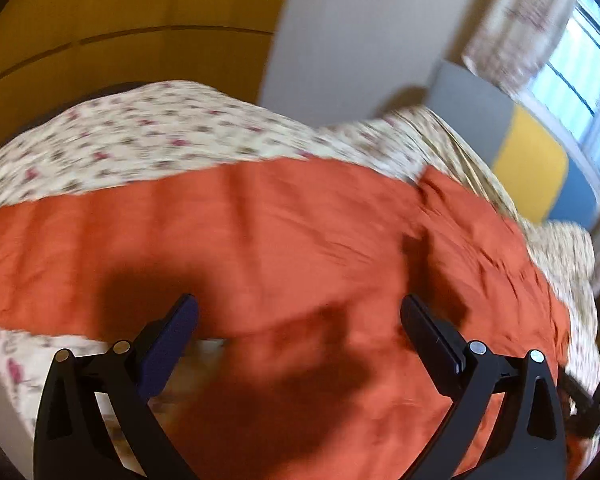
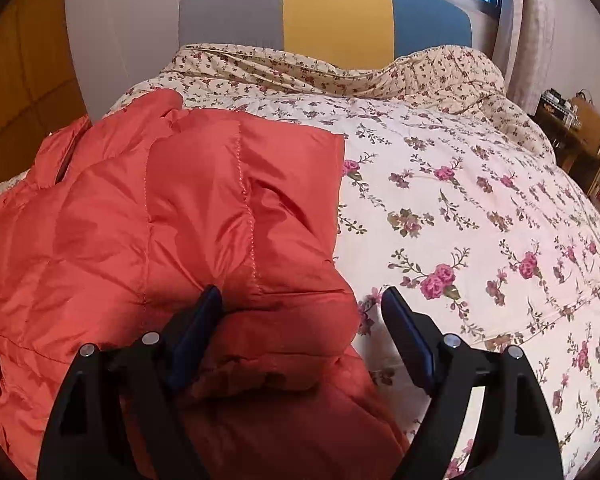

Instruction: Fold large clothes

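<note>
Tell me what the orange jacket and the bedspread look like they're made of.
Jacket: likely nylon or polyester shell with padding, judging by its slight sheen, stitched quilt lines and puffy panels. Bedspread: matte woven fabric, possibly cotton, printed with flowers.

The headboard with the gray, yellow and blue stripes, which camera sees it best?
The right wrist view. The headboard is sharp there, facing the camera, with all three stripes behind the floral bedding. The left wrist view shows it tilted and blurred at the right edge.

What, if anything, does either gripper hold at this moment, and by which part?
Nothing is held. The left gripper stands open above the orange padded jacket. The right gripper is open too; a folded edge lies between its fingers, but the pads do not press it.
</note>
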The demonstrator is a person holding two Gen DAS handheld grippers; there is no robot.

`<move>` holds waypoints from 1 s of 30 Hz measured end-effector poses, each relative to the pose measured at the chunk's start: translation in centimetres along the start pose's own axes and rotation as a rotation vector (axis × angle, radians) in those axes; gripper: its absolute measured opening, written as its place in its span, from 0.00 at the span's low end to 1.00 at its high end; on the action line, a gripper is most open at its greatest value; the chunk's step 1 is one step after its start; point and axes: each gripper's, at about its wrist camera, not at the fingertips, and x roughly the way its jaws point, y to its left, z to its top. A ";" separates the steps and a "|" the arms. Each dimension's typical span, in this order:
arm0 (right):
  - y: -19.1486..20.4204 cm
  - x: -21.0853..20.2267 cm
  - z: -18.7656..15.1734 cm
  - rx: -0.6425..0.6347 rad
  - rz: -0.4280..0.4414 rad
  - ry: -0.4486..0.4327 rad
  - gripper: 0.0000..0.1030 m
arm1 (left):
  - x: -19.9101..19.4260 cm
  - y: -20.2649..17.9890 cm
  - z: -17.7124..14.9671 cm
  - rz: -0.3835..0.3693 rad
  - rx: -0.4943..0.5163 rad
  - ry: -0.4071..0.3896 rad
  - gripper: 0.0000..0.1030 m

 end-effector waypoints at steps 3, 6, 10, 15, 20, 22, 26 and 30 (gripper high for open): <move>0.0 0.1 0.1 -0.006 -0.006 -0.001 0.79 | -0.7 3.9 0.2 0.050 -0.098 0.001 0.97; 0.2 0.1 0.1 -0.015 -0.018 -0.005 0.79 | -1.3 7.5 -0.3 0.077 -0.198 0.014 0.97; 0.4 0.1 0.1 -0.032 -0.037 -0.011 0.79 | -2.2 11.6 -1.2 0.114 -0.334 0.023 0.97; 0.4 0.1 0.0 -0.032 -0.037 -0.011 0.79 | -3.2 15.3 -2.5 0.105 -0.456 0.011 0.88; 0.4 0.1 0.0 -0.032 -0.036 -0.012 0.79 | -4.5 17.0 -3.4 0.092 -0.522 -0.034 0.86; 0.4 0.1 0.0 -0.032 -0.037 -0.011 0.79 | -4.8 17.8 -3.8 0.056 -0.569 -0.059 0.84; 0.4 0.1 0.0 -0.033 -0.037 -0.012 0.79 | -4.8 19.4 -3.4 0.031 -0.654 -0.091 0.84; 0.5 0.1 0.0 -0.034 -0.039 -0.013 0.79 | -4.1 21.6 -2.3 0.033 -0.794 -0.113 0.84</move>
